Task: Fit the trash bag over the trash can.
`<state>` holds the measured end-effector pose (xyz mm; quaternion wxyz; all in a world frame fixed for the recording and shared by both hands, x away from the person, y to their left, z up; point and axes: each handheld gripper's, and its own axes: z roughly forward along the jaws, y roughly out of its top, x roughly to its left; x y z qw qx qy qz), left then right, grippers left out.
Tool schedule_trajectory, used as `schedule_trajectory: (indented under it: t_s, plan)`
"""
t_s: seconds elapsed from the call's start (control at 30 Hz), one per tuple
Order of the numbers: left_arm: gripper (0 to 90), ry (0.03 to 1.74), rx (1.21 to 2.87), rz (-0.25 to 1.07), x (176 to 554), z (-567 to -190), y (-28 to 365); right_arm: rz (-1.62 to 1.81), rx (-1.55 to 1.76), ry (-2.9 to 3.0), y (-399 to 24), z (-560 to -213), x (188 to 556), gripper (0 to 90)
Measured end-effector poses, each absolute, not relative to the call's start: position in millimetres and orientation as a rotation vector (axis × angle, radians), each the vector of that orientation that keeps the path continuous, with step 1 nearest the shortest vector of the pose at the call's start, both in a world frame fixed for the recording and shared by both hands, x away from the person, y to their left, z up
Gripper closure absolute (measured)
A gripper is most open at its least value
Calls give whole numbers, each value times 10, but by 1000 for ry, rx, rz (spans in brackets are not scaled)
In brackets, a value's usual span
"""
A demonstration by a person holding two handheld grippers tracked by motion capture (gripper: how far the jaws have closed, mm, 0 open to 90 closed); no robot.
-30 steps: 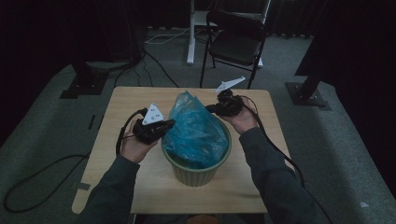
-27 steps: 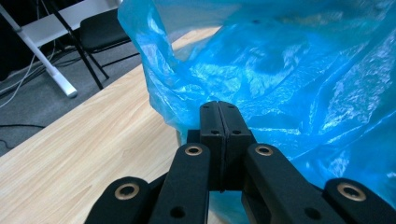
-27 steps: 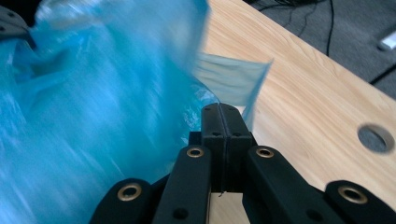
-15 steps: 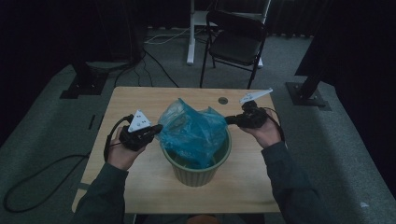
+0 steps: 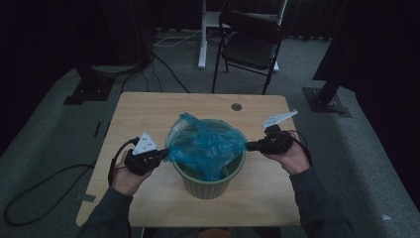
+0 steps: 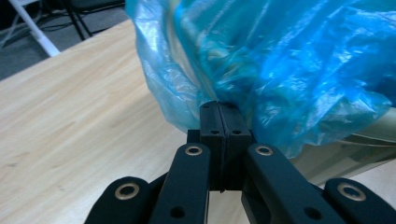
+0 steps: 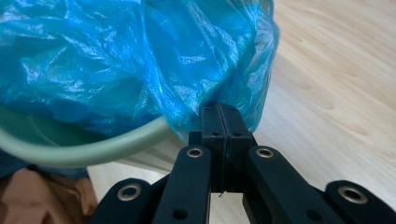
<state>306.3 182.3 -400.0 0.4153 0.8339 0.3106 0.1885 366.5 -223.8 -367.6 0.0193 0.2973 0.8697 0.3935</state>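
— bag (image 5: 207,146) sits in the green bin (image 5: 208,178) at the middle of the wooden table (image 5: 148,114), with its blue film bunched above the rim. what have the claws got?

— both are clamped right down on the film. left gripper (image 5: 159,155) has a pinch of the bag's edge on the bin's left side, and in the left gripper view the two black jaws meet with plastic squeezed between them (image 6: 218,116). right gripper (image 5: 251,145) has the opposite edge, same story in its own view (image 7: 218,119).

— so the step looks like spreading the mouth over the rim?

— that's my reading. pull the two edges apart evenly and level, so the film opens without dragging the bin sideways. then carry each pinch outward past the rim (image 7: 93,149) and down, so the edge folds over it.

— risks?

— thin film may tear at the pinch, or slip out if one side pulls harder. keep the tension gentle and matched.
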Motion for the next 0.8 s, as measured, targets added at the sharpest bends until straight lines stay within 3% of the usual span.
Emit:
schedule_trajectory:
  t_s: [0.4,0.8]
  plan:
    - [896,793,2068,452,3100,-4013,1756,1233,877,2776,-2236,-3775,3623,899]
    - [897,887,2045,485,3459,-4008,1634,1211,973,2717,-2182,-3815,3770,900]
